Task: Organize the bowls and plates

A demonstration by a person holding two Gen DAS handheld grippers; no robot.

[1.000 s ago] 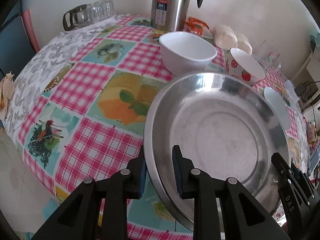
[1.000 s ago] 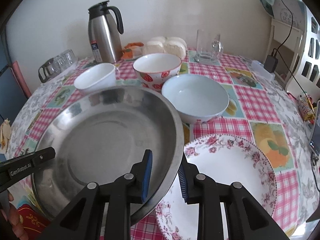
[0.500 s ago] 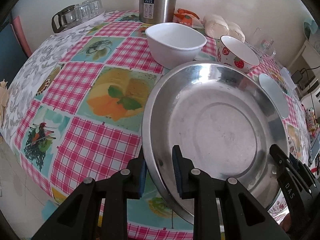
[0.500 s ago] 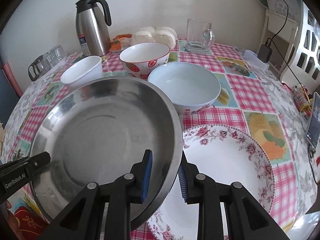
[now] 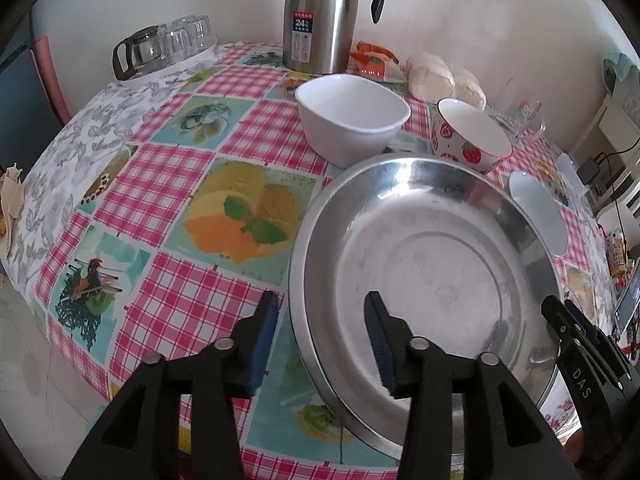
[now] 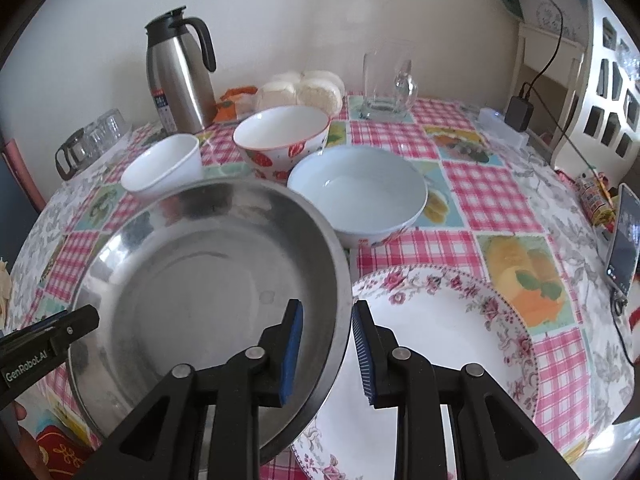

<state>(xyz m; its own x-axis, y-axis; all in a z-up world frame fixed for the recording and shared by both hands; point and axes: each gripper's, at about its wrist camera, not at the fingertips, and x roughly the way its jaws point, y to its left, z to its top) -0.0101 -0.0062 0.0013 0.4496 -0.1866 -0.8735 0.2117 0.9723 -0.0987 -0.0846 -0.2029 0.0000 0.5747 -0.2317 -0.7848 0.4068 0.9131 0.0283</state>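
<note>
A wide steel plate (image 5: pixel 420 264) (image 6: pixel 208 280) lies low over the checked tablecloth, its right edge overlapping a floral plate (image 6: pixel 440 340). My left gripper (image 5: pixel 320 338) is opening: the plate's left rim stands between its pads, which sit well clear of it. My right gripper (image 6: pixel 328 346) straddles the opposite rim with the pads close against it, its jaws just starting to open. Behind the plate stand a white square bowl (image 5: pixel 352 120) (image 6: pixel 164 164), a strawberry bowl (image 5: pixel 468 136) (image 6: pixel 280 140) and a pale blue bowl (image 6: pixel 360 196).
A steel thermos (image 5: pixel 320 20), a glass teapot with cups (image 5: pixel 160 48), white buns (image 6: pixel 300 90) and a glass mug (image 6: pixel 384 84) line the back by the wall. A phone (image 6: pixel 622 240) lies at the table's right edge. The table curves away on the left.
The left gripper's jaws have spread apart and let go of the steel plate's rim. The right gripper keeps about the same narrow gap around the other rim.
</note>
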